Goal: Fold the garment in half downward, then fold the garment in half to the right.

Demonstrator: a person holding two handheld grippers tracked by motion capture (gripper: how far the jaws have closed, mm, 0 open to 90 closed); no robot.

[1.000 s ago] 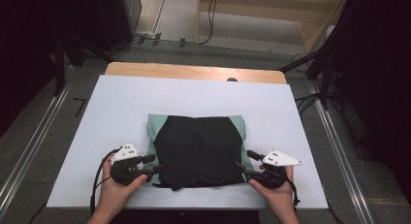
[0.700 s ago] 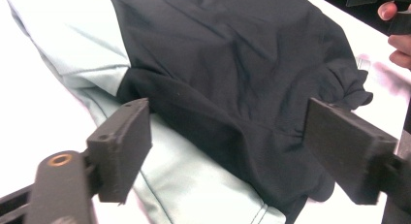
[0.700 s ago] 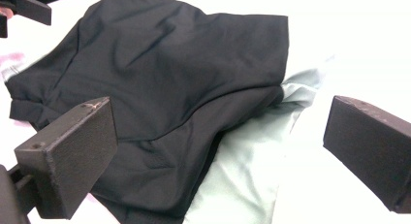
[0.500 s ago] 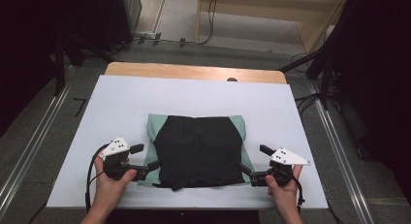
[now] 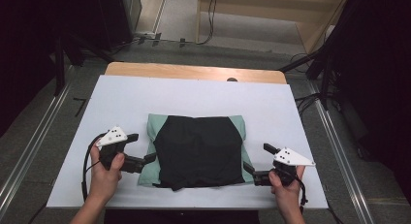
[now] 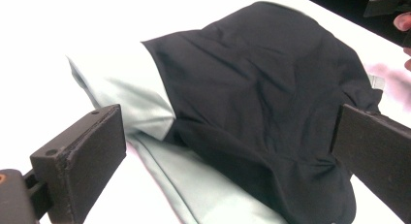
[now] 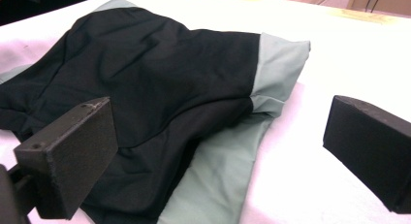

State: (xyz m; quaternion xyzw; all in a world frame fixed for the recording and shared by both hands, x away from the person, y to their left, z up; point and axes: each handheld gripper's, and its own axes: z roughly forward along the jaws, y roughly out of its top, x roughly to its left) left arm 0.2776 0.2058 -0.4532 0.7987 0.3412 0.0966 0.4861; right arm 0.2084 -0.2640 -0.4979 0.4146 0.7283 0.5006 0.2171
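- Left gripper sat at the near-left corner of the folded garment, its jaws apart and empty; in the left gripper view the pale green edge and the black panel lay between and beyond the two jaws, untouched.
- Right gripper sat at the near-right corner, jaws likewise apart and holding nothing, with one jaw close to the black hem.
- Garment lay flat, near the middle of the white table cover, nearer the person's edge: a black body over pale green fabric that showed at both sides and at the far corners.
- Step in hand, as judged: both grippers stood clear beside a finished fold, either checking it or lining up for the next one.
- Next move would call for both jaw pairs to close on the near corners together and lift evenly, so the layers did not slip apart.
- No brand, label text or writing could be read; a small pale tag at the hem was illegible.
- Bare wooden tabletop showed beyond the cover.
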